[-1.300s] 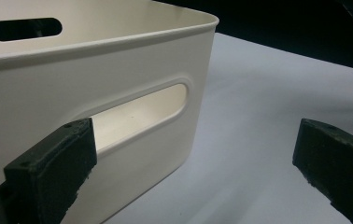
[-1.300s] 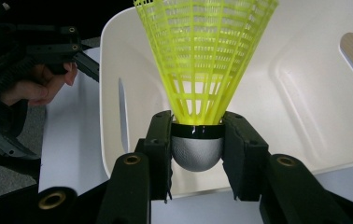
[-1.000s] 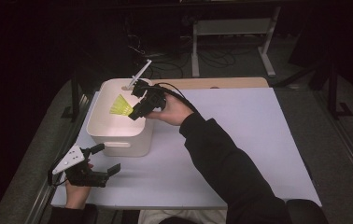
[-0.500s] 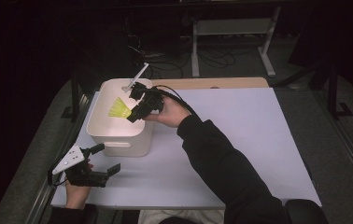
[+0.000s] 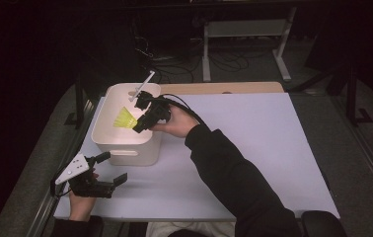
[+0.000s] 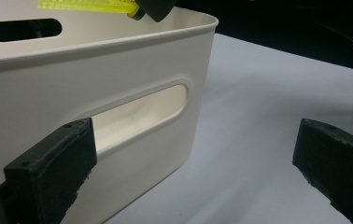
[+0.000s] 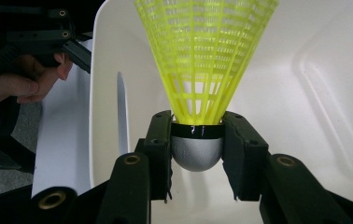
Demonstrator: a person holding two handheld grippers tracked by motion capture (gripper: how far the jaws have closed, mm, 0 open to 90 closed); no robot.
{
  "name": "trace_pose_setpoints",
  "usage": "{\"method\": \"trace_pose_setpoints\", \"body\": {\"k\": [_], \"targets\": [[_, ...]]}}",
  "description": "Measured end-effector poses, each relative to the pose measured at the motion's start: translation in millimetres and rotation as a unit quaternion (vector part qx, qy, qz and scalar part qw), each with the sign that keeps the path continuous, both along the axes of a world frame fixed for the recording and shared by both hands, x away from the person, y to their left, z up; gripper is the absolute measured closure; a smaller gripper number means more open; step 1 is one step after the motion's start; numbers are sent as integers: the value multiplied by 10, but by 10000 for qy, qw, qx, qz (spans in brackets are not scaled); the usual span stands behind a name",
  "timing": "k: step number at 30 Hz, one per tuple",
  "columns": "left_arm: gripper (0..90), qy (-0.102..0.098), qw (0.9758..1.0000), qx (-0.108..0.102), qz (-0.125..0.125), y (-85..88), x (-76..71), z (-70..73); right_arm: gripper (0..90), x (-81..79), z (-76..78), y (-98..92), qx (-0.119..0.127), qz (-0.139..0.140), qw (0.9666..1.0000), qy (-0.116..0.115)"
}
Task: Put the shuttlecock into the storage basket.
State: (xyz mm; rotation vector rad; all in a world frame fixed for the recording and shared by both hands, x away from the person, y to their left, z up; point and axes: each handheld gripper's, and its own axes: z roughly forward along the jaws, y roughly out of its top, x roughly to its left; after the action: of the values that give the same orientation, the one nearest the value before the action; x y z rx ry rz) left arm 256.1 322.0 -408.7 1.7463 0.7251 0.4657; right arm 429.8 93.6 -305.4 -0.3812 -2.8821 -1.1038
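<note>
**Two jaws, one shuttlecock, poised over the bin**

Two black pads (image 7: 158,154) are clamped on the silver-grey rounded cork of a yellow plastic-mesh shuttlecock (image 7: 202,60), one on each side, just below its black band. That's the right gripper (image 7: 197,156), and the skirt fans out ahead of it, pointing away from the hand. In the high view the right gripper (image 5: 142,121) hangs over the open top of the cream-white plastic storage bin with slotted handles (image 5: 106,140), with the shuttlecock (image 5: 125,118) in the air above the bin's interior, not resting on anything.

I'd call this the delivery step: the carry looks done, the drop not yet made. The next move calls for the pads to part so the cork falls free; going a little lower first would keep it from bouncing out.

Down at the near left corner of the white table (image 5: 253,143), the left gripper (image 5: 110,170) waits with its jaws spread wide and nothing between them, just beside the bin's front wall.

The right gripper view gives the grip itself and the bin's bare floor. The left gripper view offers the bin (image 6: 118,74) from outside, its handle slot and a sliver of yellow skirt (image 6: 86,4) over the rim. The high view alone gives the table layout and a thin white stick (image 5: 142,85) leaning at the bin's far edge.
</note>
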Motion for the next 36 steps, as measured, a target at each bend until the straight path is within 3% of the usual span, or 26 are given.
{"method": "trace_pose_setpoints", "body": {"k": [5,26,32,36], "targets": [[0,2,10000,1,-1,0,1,0,616,0,-17,8,10,-12,10000,3],[0,15,10000,-3,-8,-4,-1,-3,161,-2,119,-207,393,-351,9985,-168],[0,25,10000,8,-2,-6,-1,-4,113,-1,156,-324,539,-418,9975,-192],[0,25,10000,9,-2,-6,-1,-5,22,-2,181,-389,557,-487,9970,-223]]}}
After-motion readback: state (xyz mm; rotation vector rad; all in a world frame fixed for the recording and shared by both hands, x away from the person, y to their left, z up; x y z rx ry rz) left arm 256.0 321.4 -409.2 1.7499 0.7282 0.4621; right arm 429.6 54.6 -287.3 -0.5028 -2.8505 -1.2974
